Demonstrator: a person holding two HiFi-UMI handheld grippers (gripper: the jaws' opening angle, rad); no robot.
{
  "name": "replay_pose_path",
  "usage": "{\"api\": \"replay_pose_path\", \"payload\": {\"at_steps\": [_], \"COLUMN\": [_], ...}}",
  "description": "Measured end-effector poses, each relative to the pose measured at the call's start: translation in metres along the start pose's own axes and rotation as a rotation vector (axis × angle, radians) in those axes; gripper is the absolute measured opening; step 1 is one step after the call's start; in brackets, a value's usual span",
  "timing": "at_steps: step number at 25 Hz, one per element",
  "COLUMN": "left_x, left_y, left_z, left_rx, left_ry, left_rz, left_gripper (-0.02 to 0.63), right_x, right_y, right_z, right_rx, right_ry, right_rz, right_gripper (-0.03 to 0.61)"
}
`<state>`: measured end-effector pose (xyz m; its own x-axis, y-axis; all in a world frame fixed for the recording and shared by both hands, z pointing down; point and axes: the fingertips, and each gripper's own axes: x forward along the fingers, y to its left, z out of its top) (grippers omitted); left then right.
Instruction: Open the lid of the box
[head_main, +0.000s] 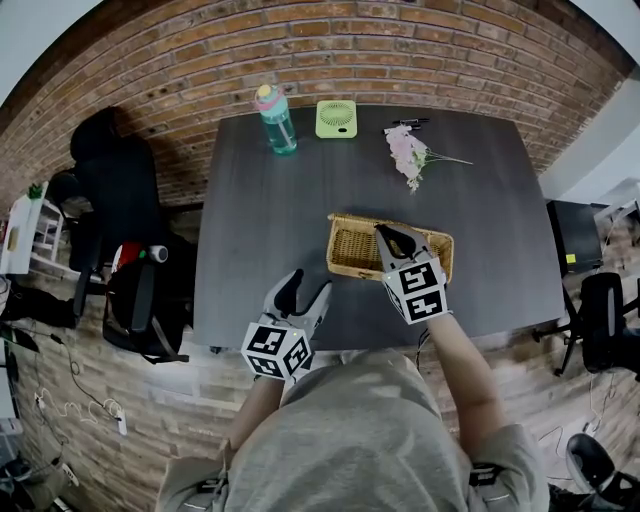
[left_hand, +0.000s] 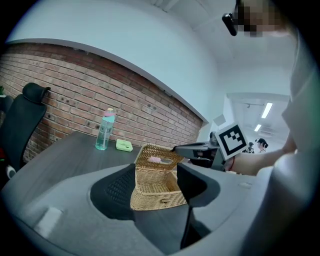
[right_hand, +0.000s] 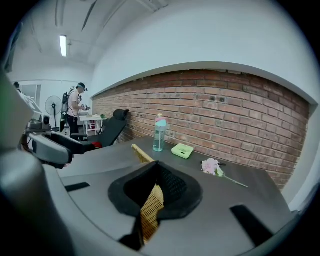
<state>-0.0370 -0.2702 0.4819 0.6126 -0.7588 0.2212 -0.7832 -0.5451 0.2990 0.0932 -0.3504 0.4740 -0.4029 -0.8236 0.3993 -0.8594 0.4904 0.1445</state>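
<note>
Brick-wall room, dark table (head_main: 260, 200): right gripper (head_main: 392, 236) is pinched tight on the lid (left_hand: 167, 154), tilted up off the box (left_hand: 156, 192). Left gripper (head_main: 305, 290) hangs near, fingers spread, empty. Looks mostly done; just needs swinging fully open.

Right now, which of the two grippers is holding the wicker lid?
The right gripper: its jaws are shut on the edge of the lid. The left gripper hangs open near the front edge of the table, gripping nothing.

Brick wall (head_main: 400, 40) behind dark table (head_main: 260, 250), black chair (head_main: 120, 185).
</note>
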Motion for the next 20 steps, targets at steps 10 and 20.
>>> {"api": "replay_pose_path", "payload": {"at_steps": [10,20], "left_x": [0.008,0.022], "left_y": [0.005,0.011], "left_z": [0.005,0.006], "left_rx": [0.003,-0.006], "left_ry": [0.004,0.004], "left_rz": [0.015,0.031], "left_gripper": [0.258,0.258], "right_x": [0.021,0.048], "right_y": [-0.028,-0.056], "right_z": [0.019,0.024], "right_rx": [-0.027,-0.028], "right_ry": [-0.010,0.005], "right_rz": [-0.004,-0.008], "right_gripper": [0.018,0.018]}}
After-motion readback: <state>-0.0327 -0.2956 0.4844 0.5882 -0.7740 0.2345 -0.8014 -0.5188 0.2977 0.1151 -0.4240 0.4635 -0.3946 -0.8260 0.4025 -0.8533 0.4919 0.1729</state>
